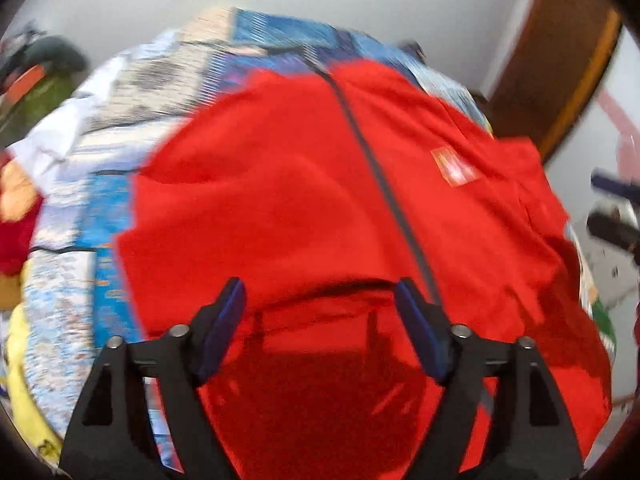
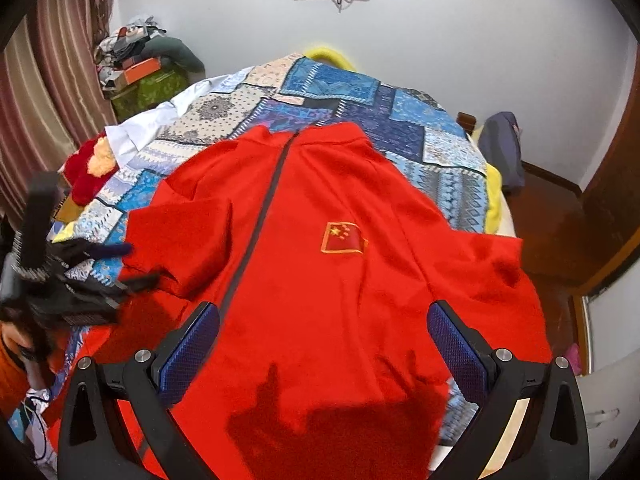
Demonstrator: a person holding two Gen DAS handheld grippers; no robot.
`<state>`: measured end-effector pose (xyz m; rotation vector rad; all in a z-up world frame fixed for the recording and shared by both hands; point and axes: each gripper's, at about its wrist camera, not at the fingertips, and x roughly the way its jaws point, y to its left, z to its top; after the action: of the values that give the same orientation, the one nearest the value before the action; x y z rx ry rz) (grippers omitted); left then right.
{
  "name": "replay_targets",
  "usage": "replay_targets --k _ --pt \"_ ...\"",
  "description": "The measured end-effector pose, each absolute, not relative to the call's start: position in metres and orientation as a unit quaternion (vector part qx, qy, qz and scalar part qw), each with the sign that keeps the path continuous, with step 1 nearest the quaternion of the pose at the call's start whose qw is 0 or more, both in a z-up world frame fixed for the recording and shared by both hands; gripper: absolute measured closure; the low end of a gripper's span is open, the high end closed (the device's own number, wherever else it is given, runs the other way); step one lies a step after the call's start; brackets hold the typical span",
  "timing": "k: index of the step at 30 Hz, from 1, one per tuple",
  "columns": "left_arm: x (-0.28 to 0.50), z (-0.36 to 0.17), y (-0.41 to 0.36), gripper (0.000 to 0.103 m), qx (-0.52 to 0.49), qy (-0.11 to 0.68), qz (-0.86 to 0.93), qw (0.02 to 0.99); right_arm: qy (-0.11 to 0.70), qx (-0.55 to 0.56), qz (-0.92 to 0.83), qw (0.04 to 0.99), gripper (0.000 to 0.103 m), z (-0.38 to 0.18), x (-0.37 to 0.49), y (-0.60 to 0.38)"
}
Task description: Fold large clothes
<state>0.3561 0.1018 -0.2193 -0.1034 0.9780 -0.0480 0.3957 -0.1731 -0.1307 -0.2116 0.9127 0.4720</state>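
Note:
A large red zip jacket (image 2: pixel 320 248) with a flag patch (image 2: pixel 344 238) on its chest lies front up on the bed, collar at the far end. Its left sleeve is folded in over the body. It also fills the left wrist view (image 1: pixel 304 200), which is blurred. My left gripper (image 1: pixel 320 296) is open just above the jacket's near hem, nothing between its fingers. It shows at the left edge of the right wrist view (image 2: pixel 124 264). My right gripper (image 2: pixel 324 320) is open and empty above the jacket's lower part. It shows in the left wrist view (image 1: pixel 612 204) at the right edge.
A blue patchwork bedspread (image 2: pixel 360 104) covers the bed. A white garment (image 2: pixel 144 128) and a red and orange plush item (image 2: pixel 88 164) lie at the bed's left side. Boxes and clutter (image 2: pixel 140 68) stand in the far left corner. A wooden door (image 2: pixel 612 184) is on the right.

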Motion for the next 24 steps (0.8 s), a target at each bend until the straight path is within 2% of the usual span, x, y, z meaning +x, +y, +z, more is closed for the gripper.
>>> replay_targets --k 3,10,16,19,21,22,24 --pt "0.356 -0.213 0.159 0.012 -0.065 0.447 0.04 0.891 0.436 -0.1 0.232 0.864 0.0 -0.133 0.4 -0.157" --pt "0.367 -0.259 0.262 0.012 -0.13 0.48 0.08 0.864 0.449 -0.109 0.244 0.853 0.0 -0.151 0.413 -0.116" --pt "0.382 -0.295 0.268 0.016 -0.142 0.497 0.056 0.854 0.465 -0.118 0.251 0.84 0.0 -0.172 0.42 -0.096" --pt "0.393 -0.309 0.262 0.03 -0.147 0.512 0.042 0.845 0.472 -0.118 0.254 0.836 0.0 -0.179 0.423 -0.091" --pt "0.401 -0.317 0.259 0.05 -0.151 0.526 0.035 0.836 0.476 -0.117 0.254 0.834 0.0 -0.182 0.424 -0.091" --pt "0.404 -0.323 0.257 0.054 -0.156 0.534 0.033 0.83 0.478 -0.116 0.254 0.833 0.0 -0.184 0.425 -0.091" --pt "0.407 -0.329 0.252 0.072 -0.142 0.54 0.048 0.828 0.48 -0.115 0.256 0.831 0.0 -0.186 0.425 -0.092"
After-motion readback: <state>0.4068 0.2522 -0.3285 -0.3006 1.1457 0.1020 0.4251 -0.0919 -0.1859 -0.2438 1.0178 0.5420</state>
